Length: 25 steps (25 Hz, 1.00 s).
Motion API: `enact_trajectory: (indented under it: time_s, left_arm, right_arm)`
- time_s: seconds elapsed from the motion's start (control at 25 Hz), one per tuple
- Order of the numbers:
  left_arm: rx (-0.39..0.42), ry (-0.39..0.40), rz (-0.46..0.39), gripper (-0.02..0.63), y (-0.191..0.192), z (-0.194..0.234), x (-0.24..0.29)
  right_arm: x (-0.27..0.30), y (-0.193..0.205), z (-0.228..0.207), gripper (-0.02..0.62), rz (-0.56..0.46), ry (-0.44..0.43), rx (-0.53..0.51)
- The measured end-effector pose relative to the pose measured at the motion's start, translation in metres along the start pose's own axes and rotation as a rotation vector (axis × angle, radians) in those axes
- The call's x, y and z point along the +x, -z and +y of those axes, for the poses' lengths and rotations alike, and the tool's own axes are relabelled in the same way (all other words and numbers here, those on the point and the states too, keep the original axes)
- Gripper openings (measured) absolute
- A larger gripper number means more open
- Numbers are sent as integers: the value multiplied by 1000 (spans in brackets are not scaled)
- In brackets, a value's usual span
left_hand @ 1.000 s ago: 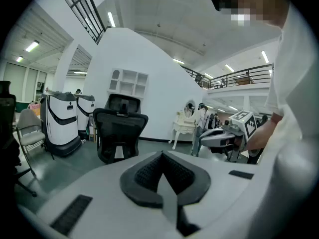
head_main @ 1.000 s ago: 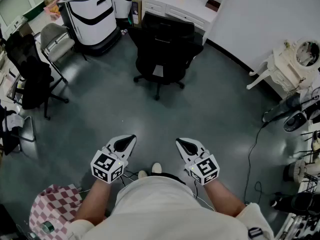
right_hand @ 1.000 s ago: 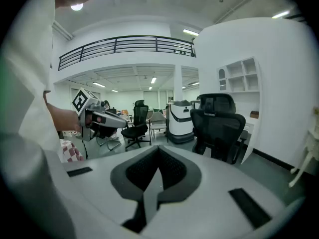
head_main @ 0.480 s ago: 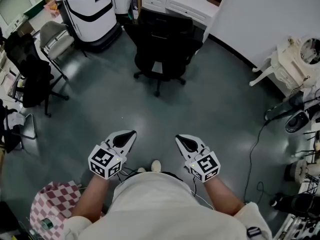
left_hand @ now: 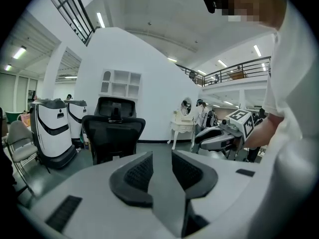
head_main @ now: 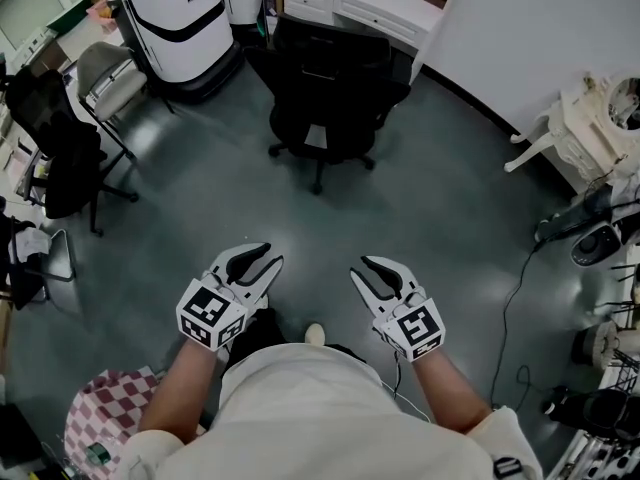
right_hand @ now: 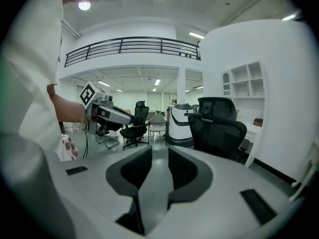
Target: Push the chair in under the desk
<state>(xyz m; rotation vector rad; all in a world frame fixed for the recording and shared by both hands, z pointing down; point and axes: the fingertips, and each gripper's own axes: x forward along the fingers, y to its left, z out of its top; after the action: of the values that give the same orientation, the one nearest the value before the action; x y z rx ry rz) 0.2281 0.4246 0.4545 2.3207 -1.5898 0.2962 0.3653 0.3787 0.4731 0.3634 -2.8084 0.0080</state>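
Both grippers are held low and near, well apart from the chair.

- Left gripper (head_main: 264,258): jaws apart and opening, nothing between them.
- Right gripper (head_main: 370,266): jaws apart and opening, nothing between them.
- Black office chair (head_main: 325,88): stands at the far centre, directly in front of the white desk (head_main: 375,13), with its wheeled base out on the grey floor (head_main: 200,198).
- 2 white-and-black machines (head_main: 185,23) stand to the far left of the chair.
- A second black chair (head_main: 60,138) sits at the left edge.
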Motion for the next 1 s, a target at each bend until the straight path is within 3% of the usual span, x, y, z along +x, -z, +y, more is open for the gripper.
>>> enact_trajectory:
  time_s: [0.28, 1.0]
  left_arm:
    - [6, 87, 11, 140, -7, 51, 14]
    - [145, 257, 28, 156, -49, 230, 34]
  right_arm:
    - [43, -18, -20, 84, 9, 104, 13]
    - [193, -71, -51, 84, 47, 274, 41]
